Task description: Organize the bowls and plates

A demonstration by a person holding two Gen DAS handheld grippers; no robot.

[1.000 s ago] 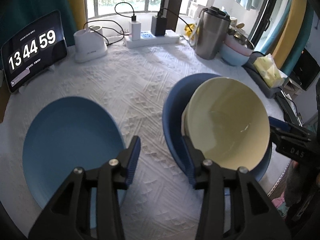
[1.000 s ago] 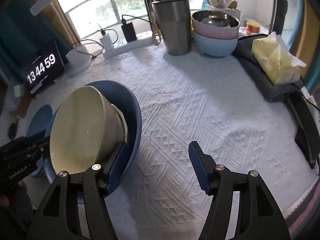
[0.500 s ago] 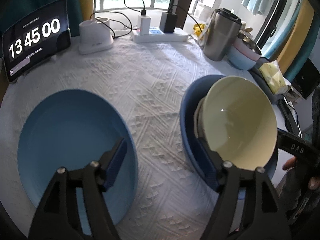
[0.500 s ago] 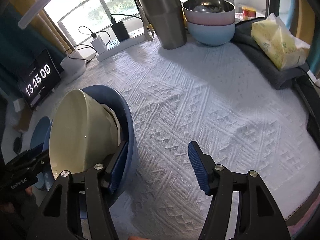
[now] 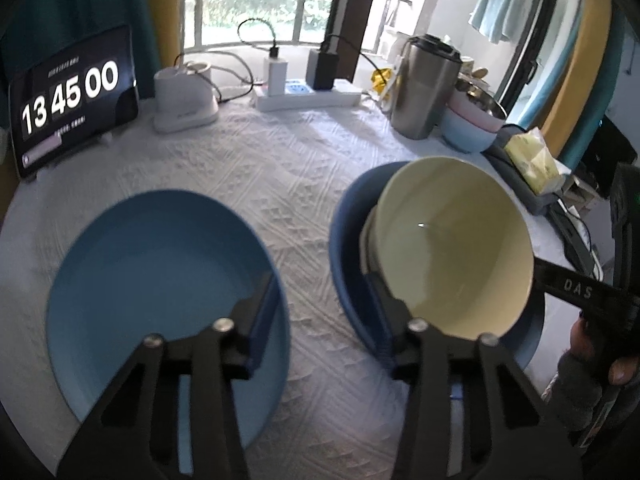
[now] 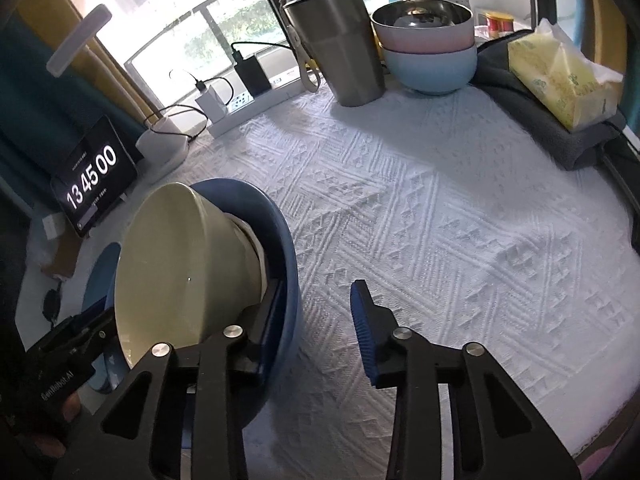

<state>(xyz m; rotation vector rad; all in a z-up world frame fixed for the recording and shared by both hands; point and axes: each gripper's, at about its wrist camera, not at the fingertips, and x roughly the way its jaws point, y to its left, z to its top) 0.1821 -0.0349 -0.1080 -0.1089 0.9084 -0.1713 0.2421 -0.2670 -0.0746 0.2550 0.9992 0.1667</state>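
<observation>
Far left of my left-wrist view sits the light plate point(image 5: 152, 280), flat on the cloth point(image 5: 280, 168) and bare, filling the lower left of the frame. My left gripper point(image 5: 324, 316) comes up from the bottom edge, and its jaws have just been closing; one finger now hangs over the plate's right rim, the other rests against the near rim of the dark bowl point(image 5: 348, 248), with only a strip of cloth between them, so it stands partly open and I can't see it gripping anything. Centre right, the cream bowl point(image 5: 456, 248) leans on edge inside the dark bowl, tipped toward me, not nested flat. In my right-wrist view that same pair sits at lower left: cream bowl point(image 6: 180, 264) canted in the dark bowl point(image 6: 276, 248). My right gripper point(image 6: 320, 332) has just been closing too; its left finger lies against the dark bowl's rim, the right finger stands clear over the cloth, so partly open, and whether it pinches the rim I cannot tell. Upper right, a pink and pale blue bowl stack point(image 6: 428, 52) waits beside the steel tumbler point(image 6: 336, 40). My read: barely under way — the cream bowl needs seating, and the plate and bowls still need grouping.
</observation>
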